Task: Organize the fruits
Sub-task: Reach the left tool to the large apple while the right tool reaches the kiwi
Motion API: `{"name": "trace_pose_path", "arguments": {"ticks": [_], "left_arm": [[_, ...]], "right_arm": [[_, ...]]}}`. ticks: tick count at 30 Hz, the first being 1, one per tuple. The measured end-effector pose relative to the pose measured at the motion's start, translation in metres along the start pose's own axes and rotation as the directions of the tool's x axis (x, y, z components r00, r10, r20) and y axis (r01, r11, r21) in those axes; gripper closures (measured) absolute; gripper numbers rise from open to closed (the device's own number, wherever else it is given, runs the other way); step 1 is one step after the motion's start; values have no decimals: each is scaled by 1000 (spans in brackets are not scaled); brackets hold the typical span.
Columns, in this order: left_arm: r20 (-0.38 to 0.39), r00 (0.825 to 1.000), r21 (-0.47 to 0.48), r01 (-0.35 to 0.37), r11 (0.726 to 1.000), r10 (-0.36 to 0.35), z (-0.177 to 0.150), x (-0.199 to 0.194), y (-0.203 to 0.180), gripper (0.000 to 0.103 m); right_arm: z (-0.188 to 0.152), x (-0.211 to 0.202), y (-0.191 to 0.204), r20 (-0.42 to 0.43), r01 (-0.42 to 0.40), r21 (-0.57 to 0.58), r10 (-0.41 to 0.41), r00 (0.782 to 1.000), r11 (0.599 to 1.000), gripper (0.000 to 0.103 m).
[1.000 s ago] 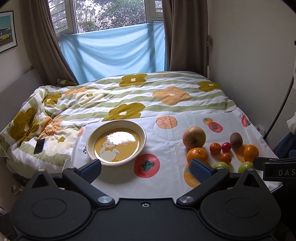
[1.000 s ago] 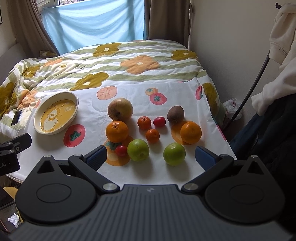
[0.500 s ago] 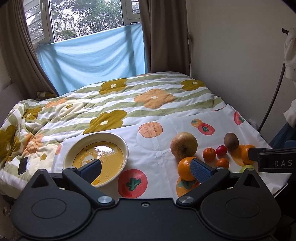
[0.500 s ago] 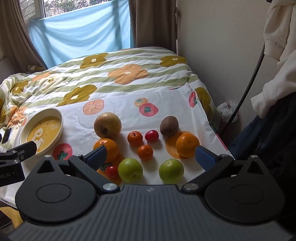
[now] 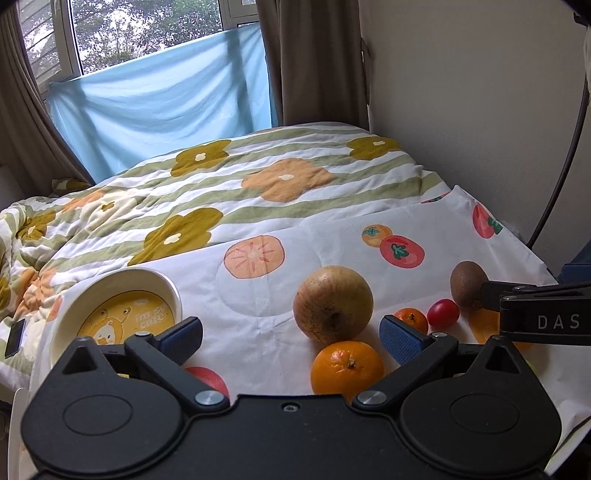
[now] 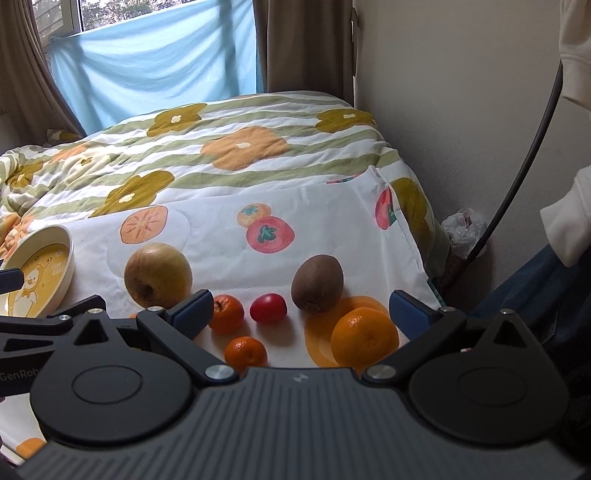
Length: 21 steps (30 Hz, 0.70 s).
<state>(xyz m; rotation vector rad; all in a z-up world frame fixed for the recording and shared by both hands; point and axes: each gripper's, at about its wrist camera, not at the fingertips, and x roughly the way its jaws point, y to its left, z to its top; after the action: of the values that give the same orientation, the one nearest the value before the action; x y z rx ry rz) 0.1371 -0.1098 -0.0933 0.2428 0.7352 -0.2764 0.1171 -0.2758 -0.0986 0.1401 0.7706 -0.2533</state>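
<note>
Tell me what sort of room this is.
Most likely a bedroom at home: a bed under a flowered quilt, a curtained window, and fruit laid out on a fruit-print cloth over the bed.

The fruit-print cloth (image 5: 280, 295) on the bed lies bare between the bowl (image 5: 110, 284) at its left edge and the big yellow-brown fruit (image 5: 332, 302), a lane wide enough for a gripper. Toward the right edge the fruits crowd: an orange (image 5: 347, 365) sits just in front of the big fruit, while a mandarin (image 6: 226, 314), a second mandarin (image 6: 245, 353), a cherry tomato (image 6: 268, 307), the kiwi (image 6: 317, 282) and another orange (image 6: 364, 338) leave only narrow gaps. Beyond them the quilt (image 6: 221, 155) is open up to the wall (image 6: 461, 110).
</note>
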Motion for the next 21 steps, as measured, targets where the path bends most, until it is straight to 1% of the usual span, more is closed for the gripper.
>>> {"name": "trace_pose_path", "arguments": {"ticks": [4, 10, 16, 21], "left_arm": [[-16, 1000, 8, -19, 1000, 19, 3, 26, -12, 0], [-31, 999, 2, -33, 999, 33, 6, 57, -23, 0], [-44, 998, 12, -41, 999, 41, 10, 76, -28, 2], [-68, 997, -7, -37, 999, 37, 12, 87, -28, 4]], "right_arm": [[2, 34, -8, -39, -12, -3, 12, 999, 1000, 0], [5, 70, -17, -82, -25, -5, 24, 996, 1000, 0], [10, 90, -20, -110, -30, -10, 28, 994, 1000, 0], [13, 104, -18, -125, -50, -19, 48, 991, 999, 0]]}}
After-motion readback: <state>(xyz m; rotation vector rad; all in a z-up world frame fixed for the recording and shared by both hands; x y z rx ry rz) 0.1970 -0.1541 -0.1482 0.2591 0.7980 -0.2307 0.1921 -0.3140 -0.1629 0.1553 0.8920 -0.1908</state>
